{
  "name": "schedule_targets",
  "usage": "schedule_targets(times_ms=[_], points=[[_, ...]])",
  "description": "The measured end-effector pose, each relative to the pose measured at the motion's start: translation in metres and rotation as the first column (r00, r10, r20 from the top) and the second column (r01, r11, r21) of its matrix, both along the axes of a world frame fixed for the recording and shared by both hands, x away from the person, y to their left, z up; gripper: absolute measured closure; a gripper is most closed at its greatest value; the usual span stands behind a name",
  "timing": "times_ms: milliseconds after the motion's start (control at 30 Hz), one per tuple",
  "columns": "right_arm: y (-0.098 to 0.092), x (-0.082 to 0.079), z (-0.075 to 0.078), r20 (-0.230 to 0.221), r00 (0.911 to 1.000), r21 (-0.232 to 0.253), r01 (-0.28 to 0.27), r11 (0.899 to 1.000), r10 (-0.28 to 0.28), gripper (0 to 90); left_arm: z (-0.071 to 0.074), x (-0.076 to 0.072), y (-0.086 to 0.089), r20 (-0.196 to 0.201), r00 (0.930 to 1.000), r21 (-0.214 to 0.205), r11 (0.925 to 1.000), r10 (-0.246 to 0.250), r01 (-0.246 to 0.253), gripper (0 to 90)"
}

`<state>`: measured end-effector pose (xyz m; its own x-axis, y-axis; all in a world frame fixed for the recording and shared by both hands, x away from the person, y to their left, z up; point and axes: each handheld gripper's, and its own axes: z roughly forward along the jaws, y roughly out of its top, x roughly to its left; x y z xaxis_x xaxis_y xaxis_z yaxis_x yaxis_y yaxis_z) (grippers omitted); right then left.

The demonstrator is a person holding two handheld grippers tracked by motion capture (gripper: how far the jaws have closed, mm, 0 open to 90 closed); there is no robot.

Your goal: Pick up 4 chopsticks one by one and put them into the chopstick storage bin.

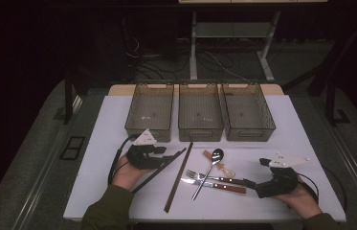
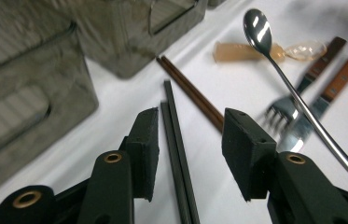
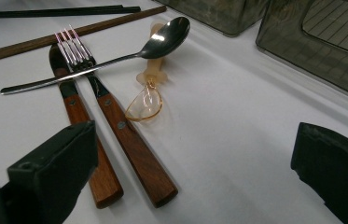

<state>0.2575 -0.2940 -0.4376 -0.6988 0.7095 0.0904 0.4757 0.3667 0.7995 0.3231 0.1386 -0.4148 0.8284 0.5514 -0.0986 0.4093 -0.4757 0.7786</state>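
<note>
Left gripper (image 2: 188,154) released, black chopsticks (image 2: 177,154) lying between jaws, untouched, on counter (image 1: 118,115). Right gripper (image 3: 195,172) wide open beside fork (image 3: 111,109) and knife (image 3: 80,135) handles.

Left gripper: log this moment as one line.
left gripper: open, astride black chopsticks, pads clear | right gripper: open, by fork and knife handles | bins: empty

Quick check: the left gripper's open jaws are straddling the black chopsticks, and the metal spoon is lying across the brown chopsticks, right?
Not quite. The left gripper does straddle the black chopsticks, but the metal spoon lies across the fork and knife, not the brown chopsticks. The right gripper view shows it.
</note>
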Motion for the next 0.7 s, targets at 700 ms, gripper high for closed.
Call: schedule_targets(times_ms=[700], points=[[0.0,-0.001,0.0,0.001,1.0,-0.004,0.001,1.0,-0.001,0.8,-0.018,-0.027,0.029,-0.063,0.9971,0.065,0.9971,0.044,-0.04,74.8]])
